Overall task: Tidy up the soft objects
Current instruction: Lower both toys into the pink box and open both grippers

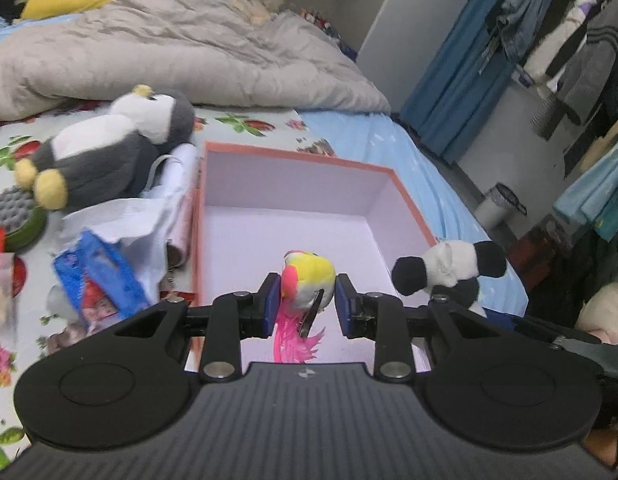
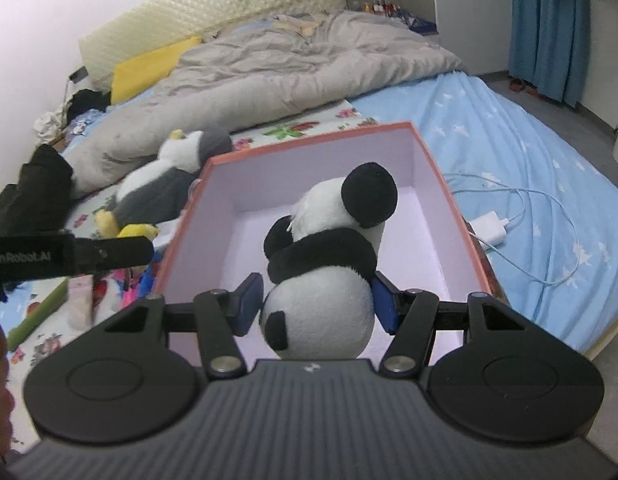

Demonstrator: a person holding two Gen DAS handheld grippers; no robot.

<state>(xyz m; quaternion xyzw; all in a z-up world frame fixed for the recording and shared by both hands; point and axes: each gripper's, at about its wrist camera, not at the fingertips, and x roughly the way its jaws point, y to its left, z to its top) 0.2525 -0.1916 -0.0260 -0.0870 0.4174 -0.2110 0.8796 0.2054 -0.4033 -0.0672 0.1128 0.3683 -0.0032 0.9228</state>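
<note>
Squarely between right gripper (image 2: 315, 300) pads: panda (image 2: 329, 264).

Panda plush (image 2: 321, 280) and yellow-pink bird toy (image 1: 307, 280) held over open pink box (image 1: 293, 208); penguin plush (image 1: 109, 148) lying beside.

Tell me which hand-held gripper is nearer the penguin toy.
Left. The left hand-held gripper, holding a bird toy, is on the penguin toy's side of the box; the right hand-held gripper, holding a panda, sits farther away.

Three plush toys – penguin (image 1: 109, 148), panda (image 2: 329, 264), bird (image 1: 307, 280) – one box (image 1: 301, 168).
</note>
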